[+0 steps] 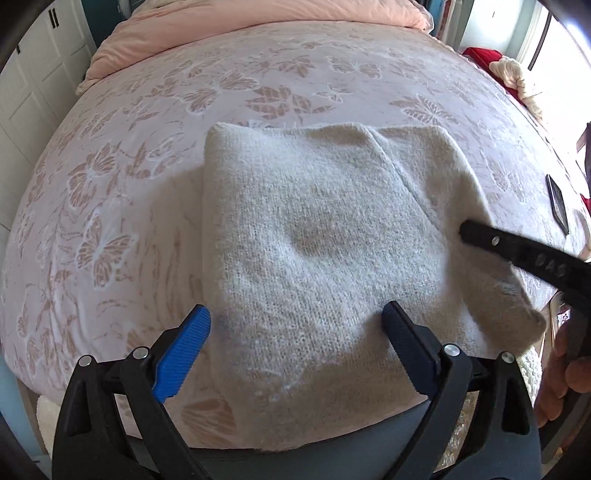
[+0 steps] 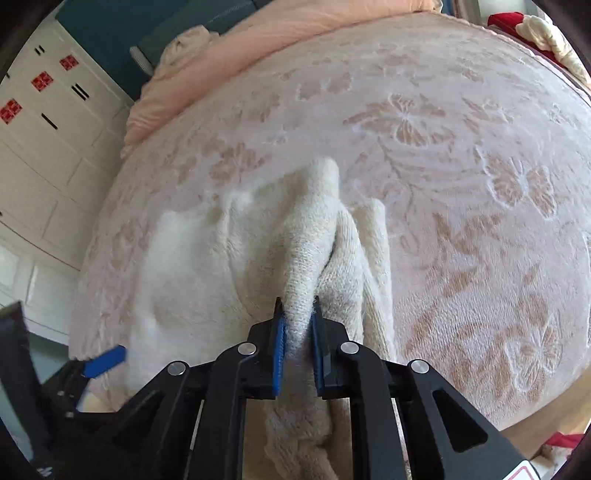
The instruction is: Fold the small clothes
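Note:
A cream knitted garment [image 1: 317, 236] lies partly folded on the bed near its front edge. My left gripper [image 1: 295, 325] is open, its blue pads on either side of the garment's near edge, holding nothing. My right gripper [image 2: 298, 332] is shut on a bunched fold of the garment [image 2: 306, 258] at its right side and lifts it a little. In the left wrist view the right gripper's black finger [image 1: 517, 251] comes in from the right over the garment. The left gripper's blue pad [image 2: 105, 361] shows at the lower left of the right wrist view.
The bed has a pink butterfly-patterned blanket [image 1: 147, 166]. A peach duvet [image 1: 240, 26] lies at its far end. A dark phone [image 1: 557, 208] lies at the bed's right edge. Red and cream cloth [image 1: 506, 70] sits at the far right. White cabinets [image 2: 44, 147] stand to the left.

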The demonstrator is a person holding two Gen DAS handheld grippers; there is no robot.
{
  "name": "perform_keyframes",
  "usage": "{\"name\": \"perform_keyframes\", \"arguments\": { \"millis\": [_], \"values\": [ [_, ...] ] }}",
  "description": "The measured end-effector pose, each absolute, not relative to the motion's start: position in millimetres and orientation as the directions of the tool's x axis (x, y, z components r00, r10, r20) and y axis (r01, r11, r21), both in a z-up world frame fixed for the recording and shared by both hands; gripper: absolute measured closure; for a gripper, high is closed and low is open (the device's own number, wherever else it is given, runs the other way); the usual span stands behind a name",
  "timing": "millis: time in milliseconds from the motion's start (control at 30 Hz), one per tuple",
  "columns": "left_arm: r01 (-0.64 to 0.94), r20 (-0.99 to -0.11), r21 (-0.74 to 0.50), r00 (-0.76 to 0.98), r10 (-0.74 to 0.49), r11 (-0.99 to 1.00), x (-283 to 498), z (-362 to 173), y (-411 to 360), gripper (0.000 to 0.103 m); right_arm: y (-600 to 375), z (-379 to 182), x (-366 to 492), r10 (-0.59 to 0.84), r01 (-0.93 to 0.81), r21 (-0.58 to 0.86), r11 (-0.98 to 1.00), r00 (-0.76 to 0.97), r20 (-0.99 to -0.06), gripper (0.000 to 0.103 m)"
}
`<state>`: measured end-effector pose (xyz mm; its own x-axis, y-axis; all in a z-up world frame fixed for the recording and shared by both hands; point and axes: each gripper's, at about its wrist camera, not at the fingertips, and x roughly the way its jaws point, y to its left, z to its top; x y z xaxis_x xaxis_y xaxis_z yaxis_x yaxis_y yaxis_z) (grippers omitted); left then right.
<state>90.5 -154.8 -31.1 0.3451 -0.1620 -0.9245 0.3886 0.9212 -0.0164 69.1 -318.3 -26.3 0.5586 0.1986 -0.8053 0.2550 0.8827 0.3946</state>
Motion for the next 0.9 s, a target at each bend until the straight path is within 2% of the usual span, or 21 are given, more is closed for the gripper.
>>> {"name": "perform_keyframes", "arguments": {
  "millis": [67,167,267,367,400,433,567,700,767,800,900],
  "values": [
    [0.382,-0.925,-0.016,0.345,-0.159,0.924,92.6,-32.6,-155.5,0.011,-326.1,-19.4,61.6,0.168,0.257,0.381,0.888,0.59,-0.79,0.092],
    [0.387,-0.93,-0.007,0.337,-0.148,0.922,93.9,-40.9,-158.9,0.008,-330.6,-79.7,69.0,0.157,0.287,0.303,0.909,0.438,-0.885,0.091],
    [0.4,-0.931,0.029,0.344,-0.12,0.916,91.3,-46.0,-165.1,0.006,-327.3,-63.0,61.5,0.145,0.271,0.304,0.913,0.481,-0.865,0.087],
    [0.397,-0.932,0.02,0.339,-0.126,0.918,90.5,-43.1,-163.9,0.007,-327.5,-40.2,52.7,0.123,0.279,0.306,0.91,0.523,-0.843,0.072],
    [0.389,-0.933,0.004,0.333,-0.136,0.921,91.2,-41.2,-161.7,0.007,-329.0,-35.8,48.7,0.103,0.291,0.293,0.911,0.529,-0.843,0.05],
    [0.38,-0.933,-0.012,0.327,-0.147,0.925,91.9,-39.5,-159.2,0.007,-331.0,-33.5,44.1,0.09,0.302,0.289,0.908,0.535,-0.84,0.032],
    [0.362,-0.933,-0.062,0.311,-0.183,0.93,93.2,-33.8,-152.2,0.007,-335.6,-46.8,37.7,0.137,0.319,0.334,0.887,0.51,-0.849,0.028],
    [0.322,-0.924,-0.169,0.276,-0.264,0.931,101.2,-39.5,-137.1,0.006,-333.1,-78.2,42.4,0.241,0.336,0.418,0.844,0.458,-0.856,0.025],
    [0.27,-0.914,-0.255,0.245,-0.323,0.928,110.7,-50.1,-124.2,0.005,-332.6,-93.5,44.6,0.323,0.343,0.497,0.797,0.454,-0.831,0.022],
    [0.241,-0.907,-0.301,0.225,-0.355,0.923,116.5,-58.0,-117.4,0.005,-331.9,-98.7,44.5,0.349,0.351,0.528,0.773,0.46,-0.816,0.017],
    [0.137,-0.852,-0.49,0.132,-0.506,0.861,132.0,-88.0,-99.7,0.005,-332.8,-104.1,46.4,0.377,0.351,0.576,0.738,0.493,-0.784,0.013]
  ]
}}
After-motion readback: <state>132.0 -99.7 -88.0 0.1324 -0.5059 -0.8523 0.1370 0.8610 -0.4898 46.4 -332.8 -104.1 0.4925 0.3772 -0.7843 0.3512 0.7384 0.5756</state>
